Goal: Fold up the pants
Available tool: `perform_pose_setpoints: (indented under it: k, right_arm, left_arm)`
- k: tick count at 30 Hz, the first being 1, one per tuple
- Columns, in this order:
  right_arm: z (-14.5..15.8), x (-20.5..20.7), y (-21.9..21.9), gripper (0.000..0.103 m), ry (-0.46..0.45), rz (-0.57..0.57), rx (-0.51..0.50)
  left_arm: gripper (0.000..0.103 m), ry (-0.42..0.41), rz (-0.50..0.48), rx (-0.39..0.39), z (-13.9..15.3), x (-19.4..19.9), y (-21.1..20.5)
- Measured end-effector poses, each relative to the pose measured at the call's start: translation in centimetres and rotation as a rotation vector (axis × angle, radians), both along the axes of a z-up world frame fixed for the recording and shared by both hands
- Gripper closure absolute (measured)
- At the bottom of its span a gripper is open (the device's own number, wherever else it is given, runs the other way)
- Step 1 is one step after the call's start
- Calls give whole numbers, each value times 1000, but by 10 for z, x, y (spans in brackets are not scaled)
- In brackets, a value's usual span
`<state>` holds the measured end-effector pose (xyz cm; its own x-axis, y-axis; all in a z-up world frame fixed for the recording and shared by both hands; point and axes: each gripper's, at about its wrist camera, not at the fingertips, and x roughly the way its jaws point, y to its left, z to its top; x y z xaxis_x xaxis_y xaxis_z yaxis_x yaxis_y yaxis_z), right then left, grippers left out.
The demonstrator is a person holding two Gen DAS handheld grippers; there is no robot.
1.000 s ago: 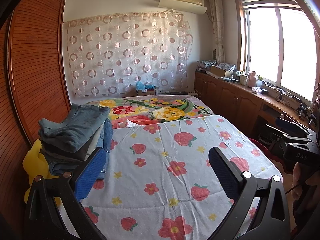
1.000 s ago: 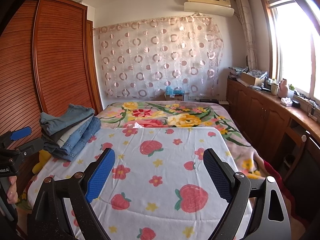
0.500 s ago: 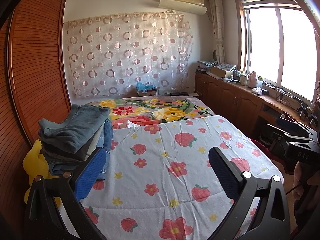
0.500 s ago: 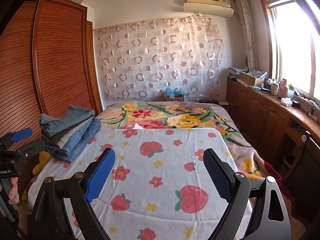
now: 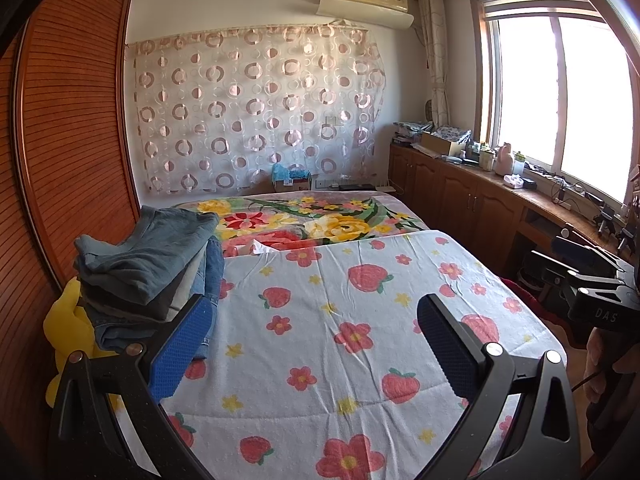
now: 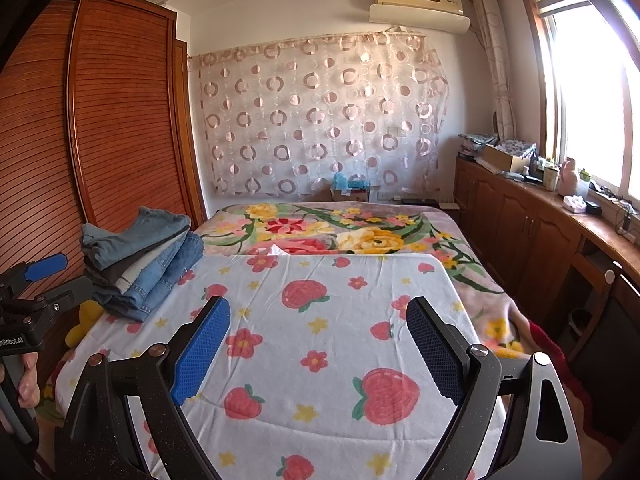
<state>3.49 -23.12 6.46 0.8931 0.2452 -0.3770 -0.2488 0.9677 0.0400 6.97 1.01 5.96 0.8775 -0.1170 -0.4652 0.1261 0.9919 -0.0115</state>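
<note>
A stack of folded pants (image 5: 148, 272), denim and grey, lies at the left edge of the bed on a strawberry-print blanket (image 5: 340, 320); it also shows in the right wrist view (image 6: 140, 256). My left gripper (image 5: 316, 344) is open and empty, above the near part of the blanket, just right of the stack. My right gripper (image 6: 320, 344) is open and empty above the blanket's middle. Each gripper shows at the edge of the other's view: the right one (image 5: 592, 280), the left one (image 6: 36, 280).
A wooden wardrobe (image 6: 100, 120) stands along the left of the bed. A yellow plush toy (image 5: 68, 324) sits between wardrobe and bed. A floral blanket (image 6: 340, 232) covers the far half. Wooden cabinets (image 6: 540, 232) with clutter run under the window on the right.
</note>
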Motion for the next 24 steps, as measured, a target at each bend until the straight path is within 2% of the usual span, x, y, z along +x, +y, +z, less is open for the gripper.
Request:
perform_pose_setpoints:
  k: [24]
  right_arm:
    - [0, -1, -4, 12, -6, -2, 7]
  left_arm:
    - [0, -4, 2, -1, -1, 0, 2]
